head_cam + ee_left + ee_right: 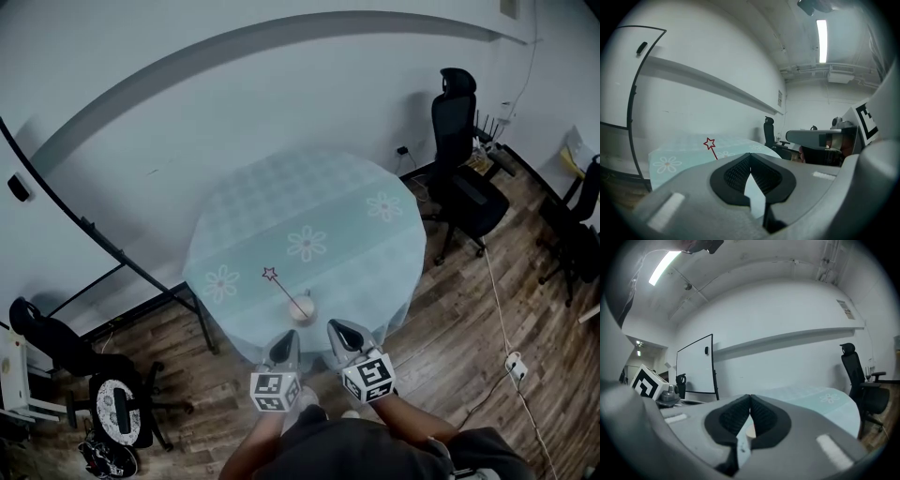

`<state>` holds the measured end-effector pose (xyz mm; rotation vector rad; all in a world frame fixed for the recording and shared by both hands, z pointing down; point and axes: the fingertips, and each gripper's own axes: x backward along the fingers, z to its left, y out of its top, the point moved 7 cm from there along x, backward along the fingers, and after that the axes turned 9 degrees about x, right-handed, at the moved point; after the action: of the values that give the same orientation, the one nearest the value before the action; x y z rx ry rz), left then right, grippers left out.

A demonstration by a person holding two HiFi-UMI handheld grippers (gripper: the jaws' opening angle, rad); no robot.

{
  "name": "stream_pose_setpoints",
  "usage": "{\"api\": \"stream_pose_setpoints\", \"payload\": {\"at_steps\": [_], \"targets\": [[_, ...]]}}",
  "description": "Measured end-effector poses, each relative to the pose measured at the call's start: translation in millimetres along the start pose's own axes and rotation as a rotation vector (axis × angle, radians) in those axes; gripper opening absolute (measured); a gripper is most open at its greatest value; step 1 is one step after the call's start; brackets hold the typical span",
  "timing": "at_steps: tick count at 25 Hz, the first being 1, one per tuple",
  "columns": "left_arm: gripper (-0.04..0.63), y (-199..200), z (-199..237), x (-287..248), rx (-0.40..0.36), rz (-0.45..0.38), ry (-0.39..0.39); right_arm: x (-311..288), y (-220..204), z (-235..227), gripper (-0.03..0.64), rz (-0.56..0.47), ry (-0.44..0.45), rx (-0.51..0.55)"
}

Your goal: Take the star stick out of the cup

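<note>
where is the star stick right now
In the head view, lower centre, the star stick leans left out of the cup, which stands at the near edge of the round table.

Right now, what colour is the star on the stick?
Red: the star is a red outline, clearest in the left gripper view.

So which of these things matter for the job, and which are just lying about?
For the job: star stick, cup, left gripper, right gripper.
Just lying about: black office chair, whiteboard.
</note>
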<state>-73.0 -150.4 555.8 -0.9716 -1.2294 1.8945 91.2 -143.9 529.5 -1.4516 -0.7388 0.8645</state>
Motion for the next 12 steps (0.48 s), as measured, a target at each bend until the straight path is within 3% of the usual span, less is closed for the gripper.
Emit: {"api": "stream_pose_setpoints", "payload": {"at_steps": [12], "targets": [[0.005, 28.5, 82.1, -21.3, -0.012, -0.005, 0.014, -78.9, -13.2, 15.2, 0.003, 0.099, 0.026, 0.039]]}}
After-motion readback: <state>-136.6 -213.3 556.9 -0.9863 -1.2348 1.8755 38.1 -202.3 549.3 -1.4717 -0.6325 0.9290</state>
